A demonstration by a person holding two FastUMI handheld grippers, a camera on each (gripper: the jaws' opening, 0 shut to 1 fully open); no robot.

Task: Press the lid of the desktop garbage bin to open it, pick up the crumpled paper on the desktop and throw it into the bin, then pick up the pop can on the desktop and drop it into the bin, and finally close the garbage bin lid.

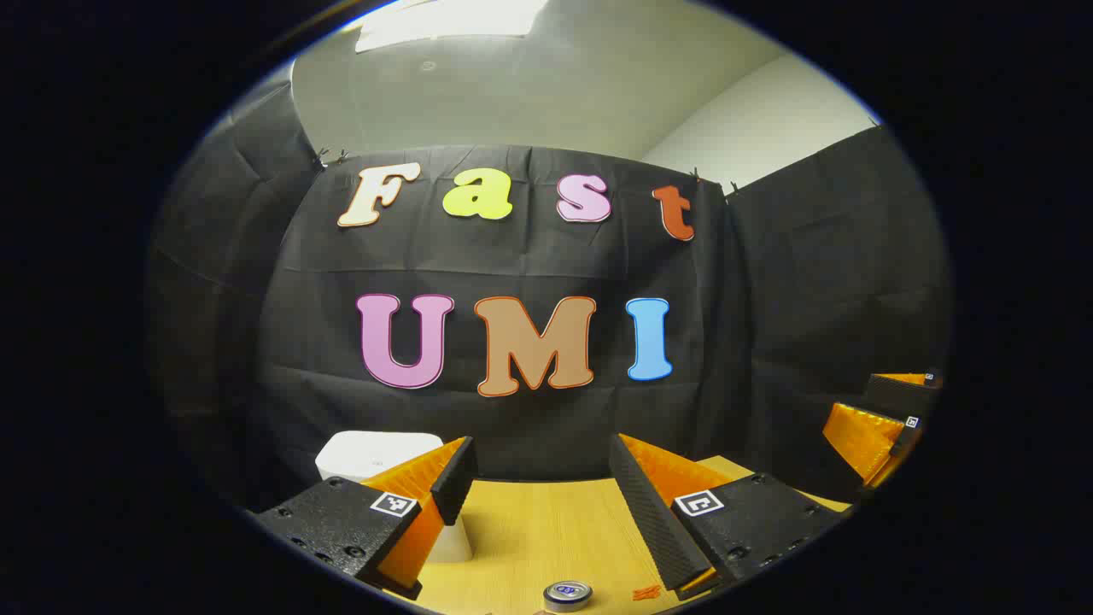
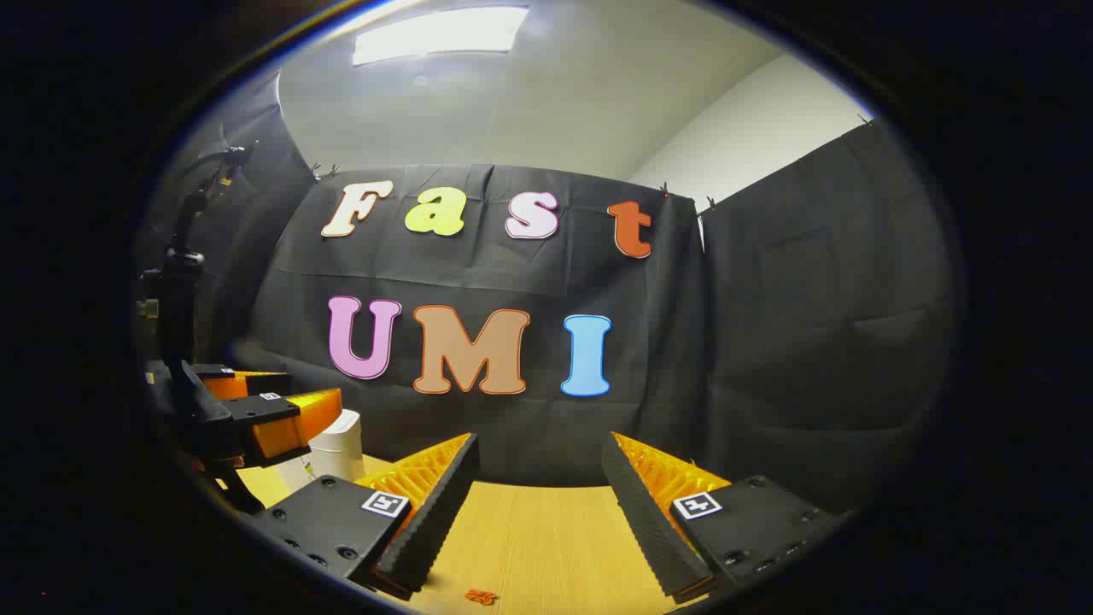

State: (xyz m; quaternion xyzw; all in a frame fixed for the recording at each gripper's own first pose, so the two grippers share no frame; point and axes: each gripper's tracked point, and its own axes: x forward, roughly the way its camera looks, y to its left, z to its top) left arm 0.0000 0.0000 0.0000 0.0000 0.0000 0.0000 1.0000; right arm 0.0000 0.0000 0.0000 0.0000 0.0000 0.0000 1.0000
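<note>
While both tools gape — bin point(image 1: 376, 457) left, can point(image 1: 567, 593) near.

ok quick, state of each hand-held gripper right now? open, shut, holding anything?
Left hand-held gripper: open, holding nothing, above the table.
Right hand-held gripper: open, holding nothing.

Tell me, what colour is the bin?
White. The bin shows best in the left gripper view, behind the left finger.
</note>
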